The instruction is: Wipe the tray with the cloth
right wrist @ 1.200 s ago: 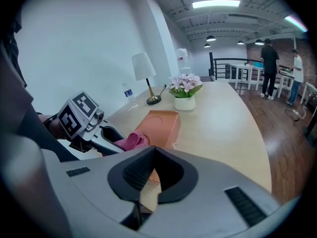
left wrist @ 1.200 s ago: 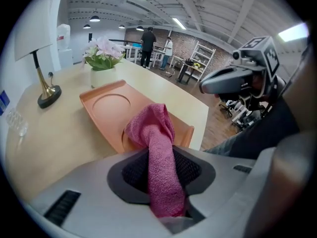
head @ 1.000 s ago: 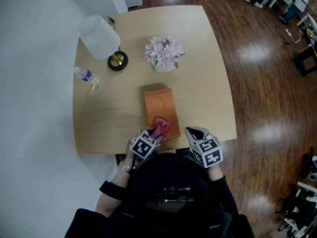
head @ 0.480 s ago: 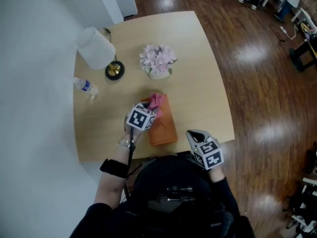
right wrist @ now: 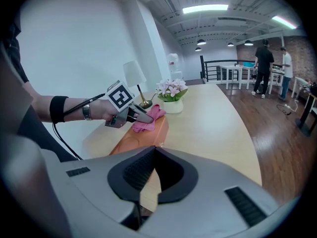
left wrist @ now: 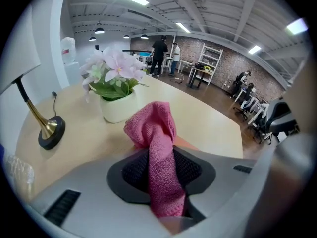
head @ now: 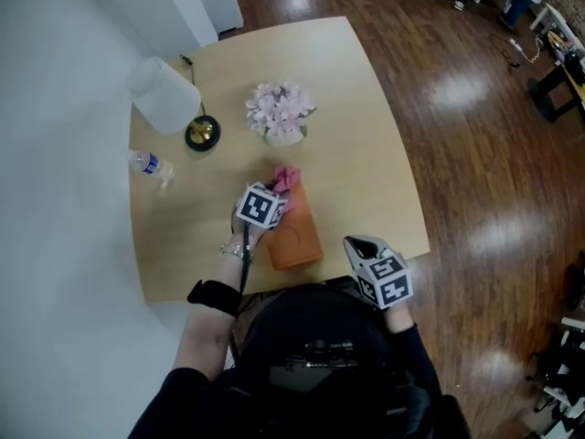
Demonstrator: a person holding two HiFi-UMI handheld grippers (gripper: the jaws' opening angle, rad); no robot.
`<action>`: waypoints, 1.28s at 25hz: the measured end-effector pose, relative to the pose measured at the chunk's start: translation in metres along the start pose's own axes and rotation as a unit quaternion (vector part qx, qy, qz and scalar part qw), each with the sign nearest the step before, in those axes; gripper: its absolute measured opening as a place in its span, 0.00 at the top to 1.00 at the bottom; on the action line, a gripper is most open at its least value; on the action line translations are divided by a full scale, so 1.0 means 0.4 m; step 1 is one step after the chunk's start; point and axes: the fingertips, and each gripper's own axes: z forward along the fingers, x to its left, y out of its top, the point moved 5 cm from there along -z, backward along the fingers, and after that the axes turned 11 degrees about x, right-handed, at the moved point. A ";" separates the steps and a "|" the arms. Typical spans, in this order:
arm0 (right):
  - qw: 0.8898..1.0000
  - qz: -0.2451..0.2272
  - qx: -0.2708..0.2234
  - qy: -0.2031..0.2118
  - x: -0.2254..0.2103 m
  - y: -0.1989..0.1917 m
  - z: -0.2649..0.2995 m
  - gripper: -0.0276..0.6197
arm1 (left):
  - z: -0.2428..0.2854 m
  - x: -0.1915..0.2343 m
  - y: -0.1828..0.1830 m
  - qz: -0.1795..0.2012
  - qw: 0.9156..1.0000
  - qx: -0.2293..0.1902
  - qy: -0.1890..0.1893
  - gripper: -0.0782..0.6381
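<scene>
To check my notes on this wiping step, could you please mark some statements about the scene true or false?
The left gripper holds the pink cloth. True.
The cloth is at the tray's near end. False: it is at the far end, toward the flower pot.
The right gripper holds the water bottle. False: nothing is between its fingers; the bottle stands by the left edge of the table.
The flower pot stands beyond the tray. True.

Quick count on the counter [head: 366, 135]: one tray [head: 297, 240], one cloth [head: 286, 178], one flower pot [head: 279, 112], one lamp [head: 164, 94], one water bottle [head: 149, 165]. Two grippers: left gripper [head: 277, 193], right gripper [head: 358, 243].
</scene>
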 end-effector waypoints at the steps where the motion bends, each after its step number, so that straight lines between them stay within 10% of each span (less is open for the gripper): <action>1: 1.000 -0.001 0.000 0.002 0.002 0.001 0.003 0.95 | 0.000 -0.006 -0.004 0.001 1.000 0.003 -0.004 0.70; 32: 1.000 -0.004 0.003 0.024 0.021 0.018 0.038 0.95 | -0.049 -0.313 -0.264 0.109 0.985 0.096 -0.096 0.71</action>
